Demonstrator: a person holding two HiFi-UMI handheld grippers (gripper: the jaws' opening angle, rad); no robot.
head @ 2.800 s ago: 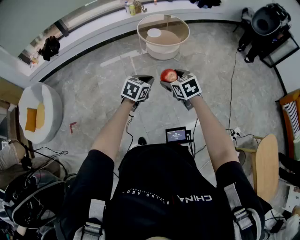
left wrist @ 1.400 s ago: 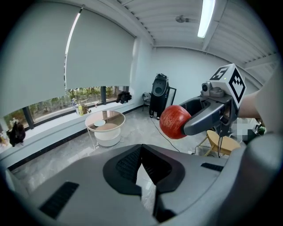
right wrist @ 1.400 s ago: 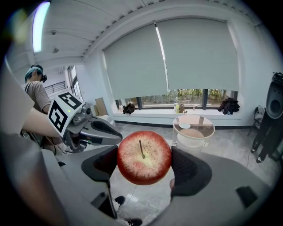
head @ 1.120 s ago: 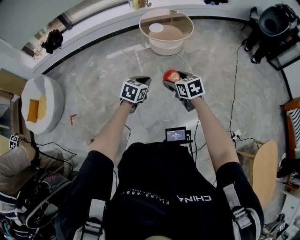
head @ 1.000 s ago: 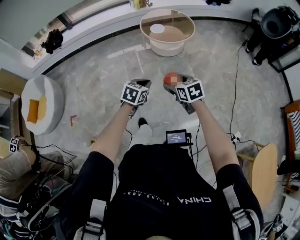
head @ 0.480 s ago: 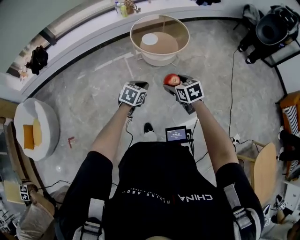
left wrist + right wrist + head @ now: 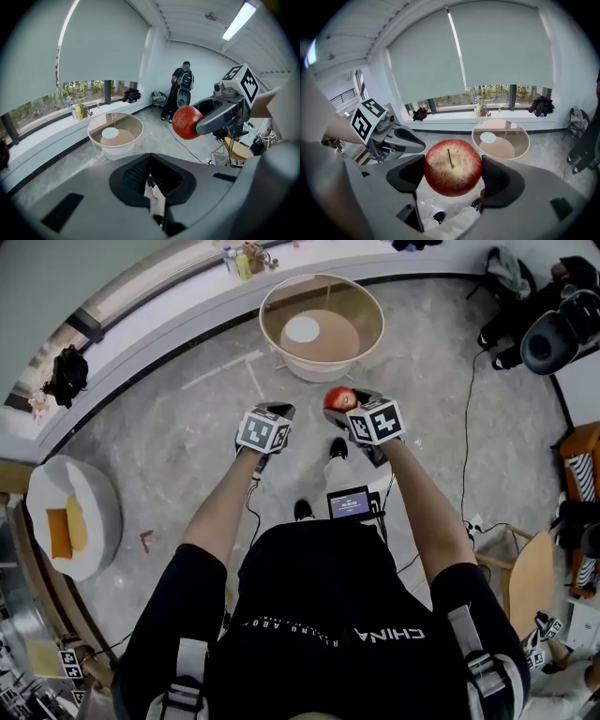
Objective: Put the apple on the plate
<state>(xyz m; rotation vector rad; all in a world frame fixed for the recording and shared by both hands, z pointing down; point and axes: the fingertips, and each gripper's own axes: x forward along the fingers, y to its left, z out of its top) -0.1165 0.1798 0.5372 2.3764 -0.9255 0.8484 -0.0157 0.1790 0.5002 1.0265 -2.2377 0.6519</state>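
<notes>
A red apple [image 7: 339, 397] is held off the floor, with my right gripper [image 7: 343, 405] shut on it. In the right gripper view the apple [image 7: 452, 167] sits stem up between the two black pads [image 7: 497, 178]. Ahead stands a round glass table [image 7: 367, 298] with a small white plate [image 7: 302, 329] on it. The plate [image 7: 488, 137] is bare. My left gripper [image 7: 280, 411] hangs level with the right one, to its left, jaws together and holding nothing. From the left gripper view I see the apple [image 7: 186, 122] to the right and the table [image 7: 136, 123] beyond.
A white pouffe [image 7: 94, 521] with an orange cushion sits at the far left. Bottles [image 7: 239, 259] stand on the window ledge. Black equipment [image 7: 561, 329] and cables lie at the right, near a wooden chair [image 7: 530, 577]. A person in dark clothes [image 7: 182, 89] stands at the back.
The table and plate have come closer in the head view as the person walks toward them. The apple stays in the right gripper; both grippers keep their pose.
</notes>
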